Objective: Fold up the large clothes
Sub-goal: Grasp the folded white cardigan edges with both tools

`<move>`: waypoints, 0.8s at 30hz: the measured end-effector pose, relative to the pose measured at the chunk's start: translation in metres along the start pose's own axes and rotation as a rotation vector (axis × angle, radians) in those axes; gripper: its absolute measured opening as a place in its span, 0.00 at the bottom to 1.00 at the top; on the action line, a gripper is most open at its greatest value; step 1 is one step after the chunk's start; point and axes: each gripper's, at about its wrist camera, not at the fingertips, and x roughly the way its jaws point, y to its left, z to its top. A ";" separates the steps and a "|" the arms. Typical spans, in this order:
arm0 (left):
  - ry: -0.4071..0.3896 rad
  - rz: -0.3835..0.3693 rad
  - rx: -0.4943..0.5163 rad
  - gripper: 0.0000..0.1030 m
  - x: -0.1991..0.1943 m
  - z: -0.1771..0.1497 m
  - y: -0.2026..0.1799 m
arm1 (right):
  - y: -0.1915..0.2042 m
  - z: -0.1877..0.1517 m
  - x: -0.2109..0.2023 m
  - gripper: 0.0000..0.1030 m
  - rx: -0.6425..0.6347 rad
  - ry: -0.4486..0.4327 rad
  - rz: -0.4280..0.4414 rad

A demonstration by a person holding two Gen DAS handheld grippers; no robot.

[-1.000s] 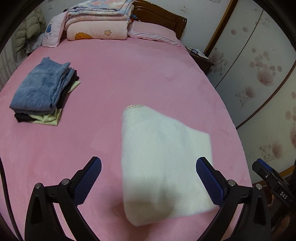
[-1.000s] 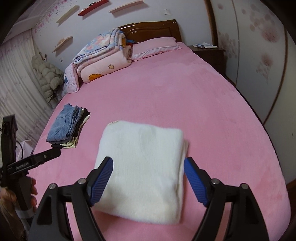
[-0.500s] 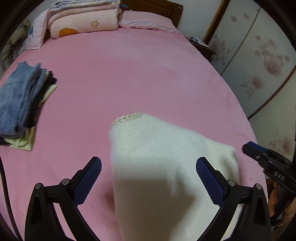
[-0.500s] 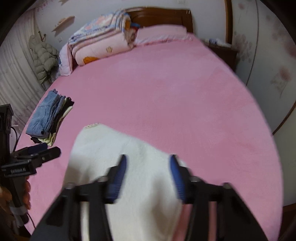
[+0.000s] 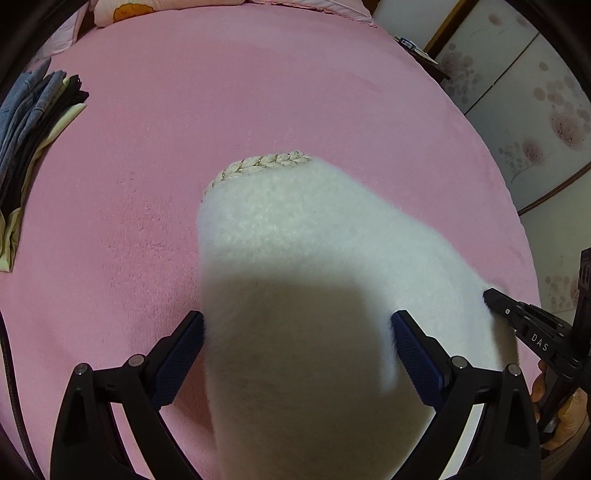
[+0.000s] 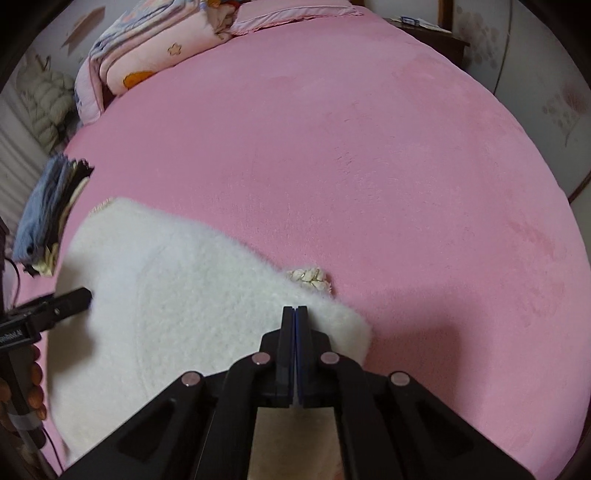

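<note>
A folded white fluffy garment lies on the pink bed close to both cameras. My left gripper is open, with its blue pads on either side of the garment's near end. My right gripper is shut, its tips over the garment's near right edge; whether fabric is pinched I cannot tell. A knitted cream trim shows at the garment's far corner and beside the right gripper's tips. The right gripper also shows at the right edge of the left view.
A stack of folded clothes, blue jeans on top, lies at the bed's left side, also in the right wrist view. Folded quilts and a pillow sit at the headboard. A nightstand and wardrobe doors stand to the right.
Both grippers have moved down and forward onto the white garment. The right gripper has closed from wide open to fully shut. The left gripper stays open around the garment.
</note>
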 end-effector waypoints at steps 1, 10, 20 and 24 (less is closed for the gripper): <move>0.001 0.002 0.001 0.96 0.000 0.001 -0.001 | 0.000 0.001 0.000 0.00 -0.004 0.002 -0.005; -0.025 0.070 0.080 0.96 -0.036 0.009 -0.021 | 0.018 -0.002 -0.044 0.47 -0.021 -0.045 0.017; -0.043 0.040 0.047 0.99 -0.096 -0.023 -0.012 | 0.034 -0.054 -0.112 0.92 -0.042 -0.093 0.128; -0.057 0.029 -0.002 0.99 -0.108 -0.048 0.013 | 0.029 -0.076 -0.119 0.93 -0.022 -0.096 0.144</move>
